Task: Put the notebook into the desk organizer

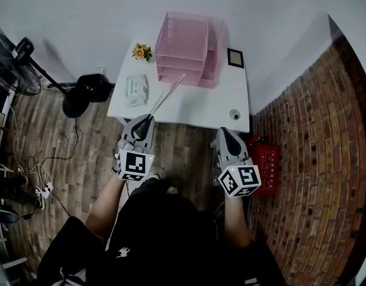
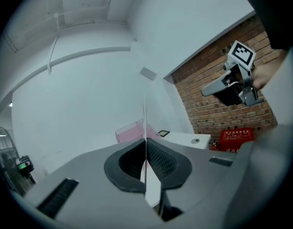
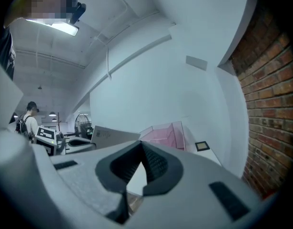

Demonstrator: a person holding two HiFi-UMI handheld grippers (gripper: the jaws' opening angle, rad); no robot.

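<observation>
A pink see-through desk organizer stands at the back of the white table. My left gripper is at the table's near edge, shut on a thin notebook that sticks out edge-on toward the organizer. In the left gripper view the notebook is a thin upright sheet clamped between the pads, with the organizer beyond it. My right gripper hovers off the table's front right, shut and holding nothing. From the right gripper view the jaws meet, and the notebook shows at left.
On the table are a small flower pot, a white device, a black frame and a small round object. A fan stands left of the table. A red box sits on the floor by the brick wall.
</observation>
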